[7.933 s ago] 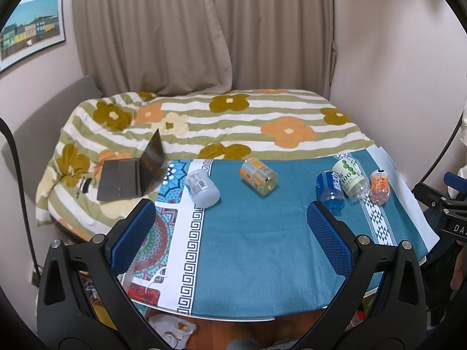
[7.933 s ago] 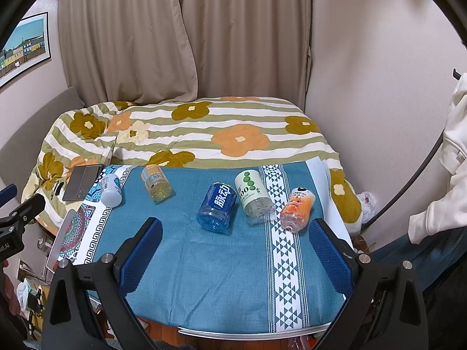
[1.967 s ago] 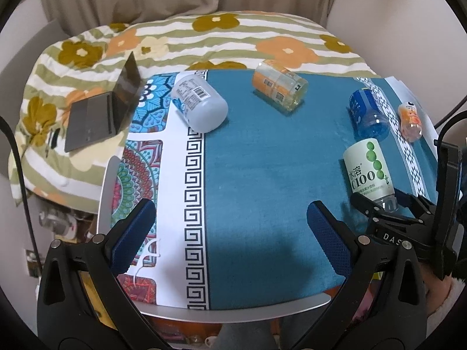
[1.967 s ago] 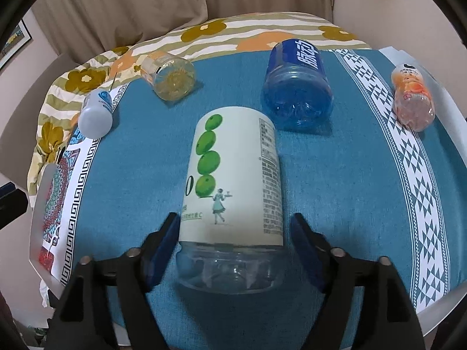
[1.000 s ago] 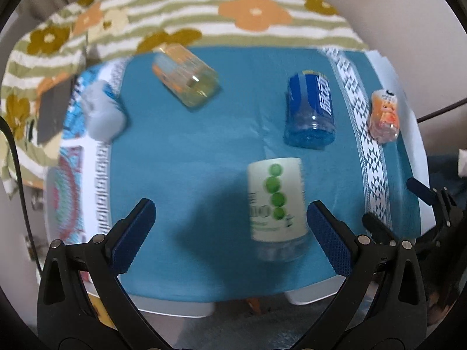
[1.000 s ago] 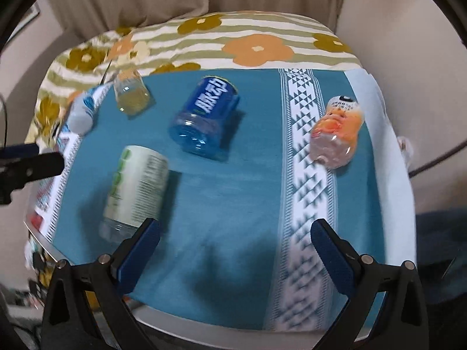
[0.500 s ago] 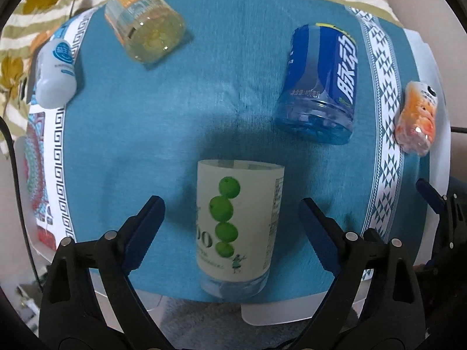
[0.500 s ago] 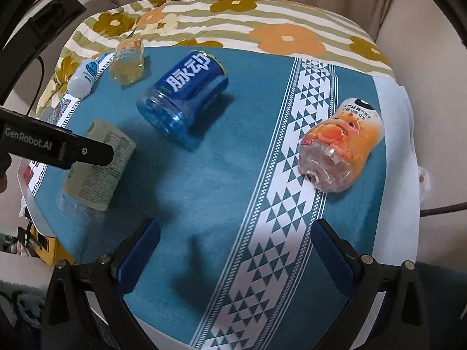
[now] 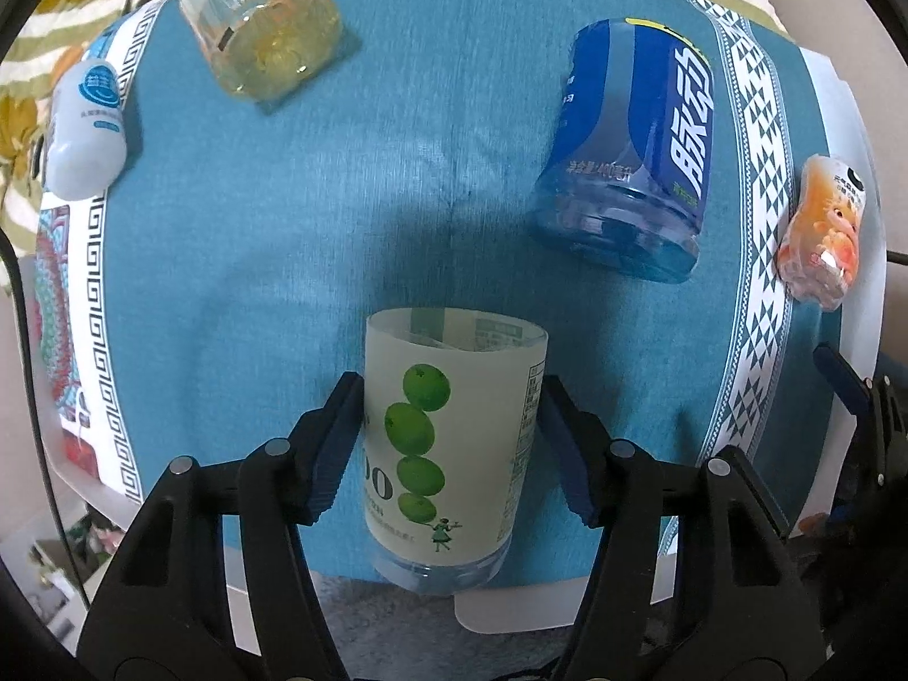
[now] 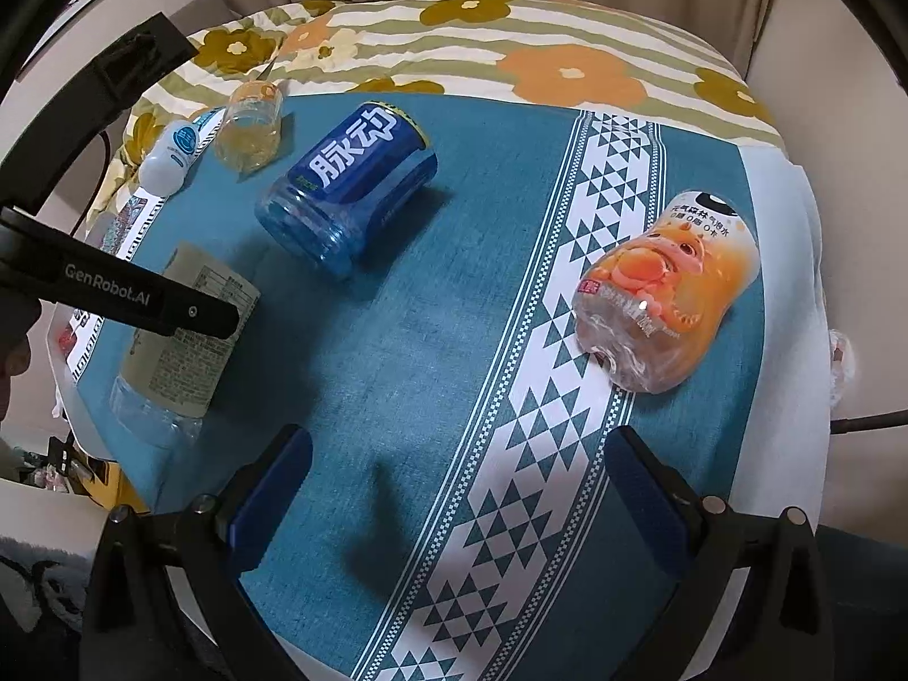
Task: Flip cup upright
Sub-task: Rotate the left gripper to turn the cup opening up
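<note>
A cut-bottle cup with a white label and green dots (image 9: 448, 437) lies on its side at the near edge of the teal tablecloth (image 9: 340, 238), open end pointing away. My left gripper (image 9: 451, 454) is shut on it, one pad on each side. The cup also shows in the right wrist view (image 10: 181, 329), partly behind the left gripper's arm. My right gripper (image 10: 454, 505) is open and empty above the cloth's white triangle band.
Other cups lie on their sides: a blue one (image 9: 630, 159) (image 10: 352, 181), an orange cartoon one (image 9: 823, 238) (image 10: 664, 295), a yellow one (image 9: 261, 40) and a white-blue one (image 9: 85, 125). A flowered bedspread (image 10: 511, 57) lies behind the table.
My left gripper has come down over the green-dot cup and closed its pads on it. My right gripper let go of that cup earlier and moved off to the right.
</note>
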Action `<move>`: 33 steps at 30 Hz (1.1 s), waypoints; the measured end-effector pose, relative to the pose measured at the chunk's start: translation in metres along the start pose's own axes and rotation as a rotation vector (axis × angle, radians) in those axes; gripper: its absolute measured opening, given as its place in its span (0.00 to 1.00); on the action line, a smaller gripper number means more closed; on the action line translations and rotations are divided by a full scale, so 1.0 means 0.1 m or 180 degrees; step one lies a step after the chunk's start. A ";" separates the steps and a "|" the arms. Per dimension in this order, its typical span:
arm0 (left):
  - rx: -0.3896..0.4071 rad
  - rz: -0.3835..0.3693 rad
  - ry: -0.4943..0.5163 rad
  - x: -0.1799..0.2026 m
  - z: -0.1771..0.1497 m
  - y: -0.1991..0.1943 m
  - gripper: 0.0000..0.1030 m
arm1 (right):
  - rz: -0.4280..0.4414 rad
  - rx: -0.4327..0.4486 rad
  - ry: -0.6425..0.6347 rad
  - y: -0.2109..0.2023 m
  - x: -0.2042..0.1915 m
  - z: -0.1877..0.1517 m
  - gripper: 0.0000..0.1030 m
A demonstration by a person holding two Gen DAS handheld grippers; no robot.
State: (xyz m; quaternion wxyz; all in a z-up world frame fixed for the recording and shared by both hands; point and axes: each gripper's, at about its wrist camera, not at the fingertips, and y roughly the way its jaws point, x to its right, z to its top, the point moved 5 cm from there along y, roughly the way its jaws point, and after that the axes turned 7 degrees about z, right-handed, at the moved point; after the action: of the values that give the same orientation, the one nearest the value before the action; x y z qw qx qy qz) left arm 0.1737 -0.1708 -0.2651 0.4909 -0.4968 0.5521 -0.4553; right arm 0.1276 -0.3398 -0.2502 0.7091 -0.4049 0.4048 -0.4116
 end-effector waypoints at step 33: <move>0.2550 -0.0218 0.0180 -0.32 -0.49 -0.62 0.63 | -0.0093 0.0390 0.0164 -0.07 -0.23 -0.02 1.00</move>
State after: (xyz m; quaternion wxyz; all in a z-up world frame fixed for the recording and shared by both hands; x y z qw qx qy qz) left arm 0.1323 -0.1443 -0.1960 0.6150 -0.2715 0.3273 -0.6641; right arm 0.1161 -0.3215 -0.2389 0.7158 -0.3558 0.3911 -0.4562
